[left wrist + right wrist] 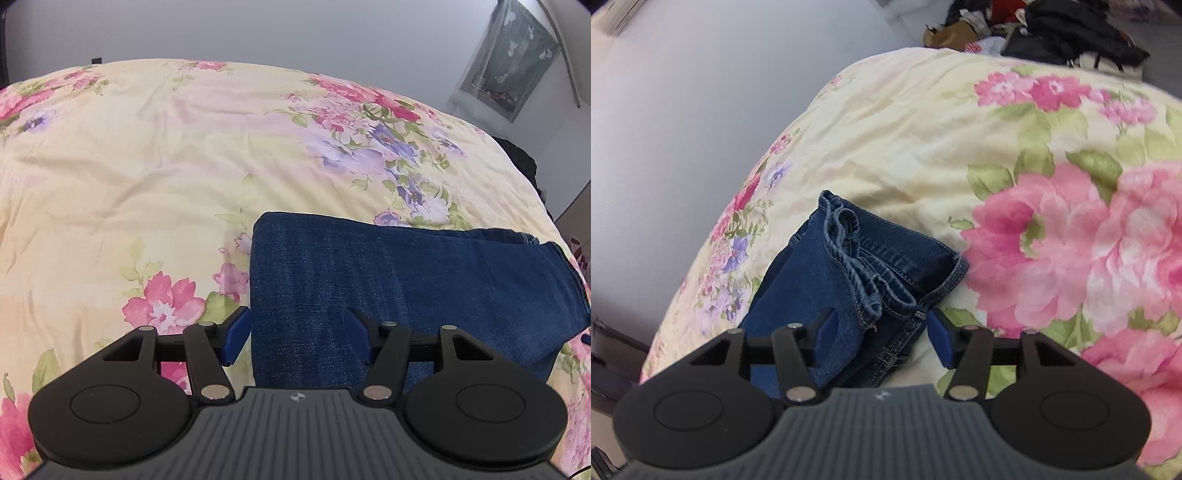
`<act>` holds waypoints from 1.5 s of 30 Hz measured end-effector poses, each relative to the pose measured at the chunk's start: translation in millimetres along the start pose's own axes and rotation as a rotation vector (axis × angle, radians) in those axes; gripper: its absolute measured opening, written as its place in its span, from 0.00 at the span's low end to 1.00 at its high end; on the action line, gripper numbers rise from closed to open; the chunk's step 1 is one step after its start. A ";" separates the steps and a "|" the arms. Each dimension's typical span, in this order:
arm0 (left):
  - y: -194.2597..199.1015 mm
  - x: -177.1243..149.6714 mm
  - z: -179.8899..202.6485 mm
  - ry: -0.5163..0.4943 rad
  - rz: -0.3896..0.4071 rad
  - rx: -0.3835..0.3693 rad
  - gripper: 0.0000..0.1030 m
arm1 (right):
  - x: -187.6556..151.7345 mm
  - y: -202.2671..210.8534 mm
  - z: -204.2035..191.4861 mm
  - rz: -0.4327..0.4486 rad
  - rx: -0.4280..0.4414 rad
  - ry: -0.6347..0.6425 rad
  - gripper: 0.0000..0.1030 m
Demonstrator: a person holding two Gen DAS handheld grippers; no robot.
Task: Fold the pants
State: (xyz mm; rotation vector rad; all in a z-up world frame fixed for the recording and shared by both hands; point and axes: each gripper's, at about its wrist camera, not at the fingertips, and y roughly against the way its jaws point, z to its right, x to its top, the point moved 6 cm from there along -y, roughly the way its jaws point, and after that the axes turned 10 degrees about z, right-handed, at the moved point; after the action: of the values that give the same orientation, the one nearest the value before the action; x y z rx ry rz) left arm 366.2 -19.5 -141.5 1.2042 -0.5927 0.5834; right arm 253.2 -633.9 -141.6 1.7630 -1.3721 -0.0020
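Dark blue jeans (406, 280) lie folded into a flat rectangle on a yellow floral bedspread (147, 166). My left gripper (297, 334) is open and empty, its blue pads either side of the folded left edge of the jeans. In the right wrist view the jeans (820, 273) show their waistband and hem ends stacked on top. My right gripper (884, 338) is open and empty, just above the near end of the jeans by the waistband seam.
The bedspread also fills the right wrist view (960, 147). A grey wall (295, 33) stands behind the bed. A curtained window (513, 55) is at the far right. A pile of dark clothes and clutter (1052, 33) lies beyond the bed.
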 end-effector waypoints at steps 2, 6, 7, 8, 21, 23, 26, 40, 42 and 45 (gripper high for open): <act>1.3 -0.4 -4.2 0.012 -0.001 0.004 0.66 | -2.9 -7.2 5.3 -0.002 0.009 -0.052 0.45; 5.1 -0.7 -11.4 0.013 0.004 0.011 0.66 | -2.0 -11.9 3.2 0.011 0.012 -0.096 0.27; 5.4 -0.9 -13.5 0.019 0.001 0.008 0.65 | 0.5 -10.4 -1.6 0.016 0.003 -0.084 0.23; 5.4 -1.3 -15.8 0.025 -0.001 0.006 0.62 | 3.2 -8.3 -8.2 0.022 -0.003 -0.062 0.17; 11.8 1.0 -31.3 0.078 0.034 0.019 0.54 | 51.6 37.0 -247.9 0.239 0.253 0.492 0.09; 12.7 -0.3 -34.7 0.089 0.040 0.017 0.54 | 54.0 40.8 -243.9 0.280 0.199 0.580 0.09; 7.9 -6.1 -40.7 0.111 0.028 0.019 0.54 | 53.4 6.1 -179.9 0.181 0.011 0.567 0.09; -12.2 8.7 -20.6 0.045 0.041 0.006 0.36 | 30.4 -55.1 -57.5 0.039 -0.177 0.445 0.08; -18.9 15.6 -17.2 0.036 0.050 0.013 0.30 | 21.4 -64.0 -47.8 -0.007 -0.188 0.466 0.08; -25.4 30.5 -12.2 0.015 0.083 0.016 0.28 | 22.0 -56.8 -48.7 0.032 -0.212 0.533 0.19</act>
State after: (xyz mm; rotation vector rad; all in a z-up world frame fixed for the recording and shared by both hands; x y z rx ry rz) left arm 406.8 -11.2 -140.4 1.1939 -0.6289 0.6674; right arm 329.9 -620.5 -136.4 1.4281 -0.9701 0.3072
